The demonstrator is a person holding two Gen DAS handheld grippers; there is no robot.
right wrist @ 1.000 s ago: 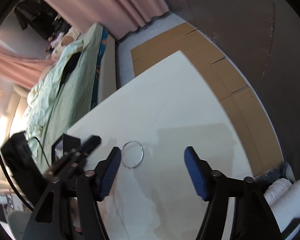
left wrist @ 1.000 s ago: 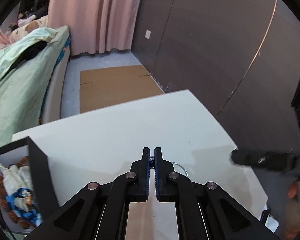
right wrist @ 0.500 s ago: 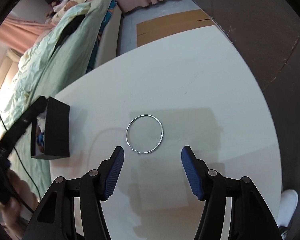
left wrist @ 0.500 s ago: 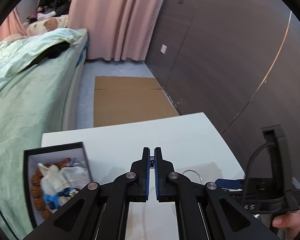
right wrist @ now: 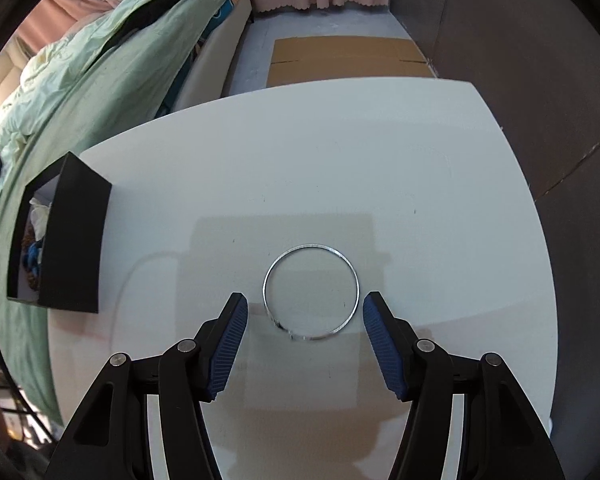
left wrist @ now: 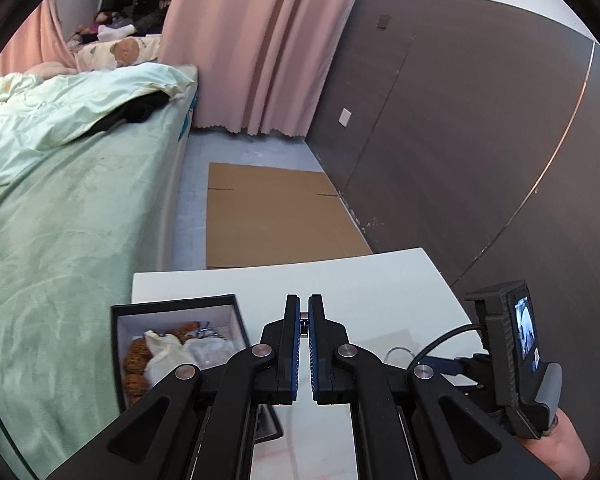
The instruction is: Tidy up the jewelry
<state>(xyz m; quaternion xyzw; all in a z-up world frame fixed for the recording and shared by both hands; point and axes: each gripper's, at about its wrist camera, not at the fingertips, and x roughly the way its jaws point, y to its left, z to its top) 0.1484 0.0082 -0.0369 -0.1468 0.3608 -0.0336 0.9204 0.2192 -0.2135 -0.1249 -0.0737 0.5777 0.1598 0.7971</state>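
Item one: my right gripper (right wrist: 305, 310), jaws spread wide and holding nothing, hung low over the white worktop (right wrist: 340, 152) in the lower centre of the right wrist frame. The thin silver bangle (right wrist: 310, 291) lay flat on the worktop just ahead of and between the blue pads (right wrist: 380, 340), touching neither.

Item two: my left gripper (left wrist: 304, 312), jaws drawn almost together with only a narrow slit between them and nothing seen in it, sat in the lower centre of the left wrist frame.

Item three: black open jewelry box (left wrist: 176, 308), white-lined, stood at the lower left of the left wrist frame near the worktop's edge; it held brown beaded strands (left wrist: 136, 364), a white pouch (left wrist: 162, 350) and other pieces too small to name. In the right wrist frame the same box stood at the left edge, well apart from the bangle.

Item four: green-covered bed (left wrist: 60, 220) at left, flattened cardboard (left wrist: 276, 216) on the floor, pink curtain (left wrist: 260, 40) at top.
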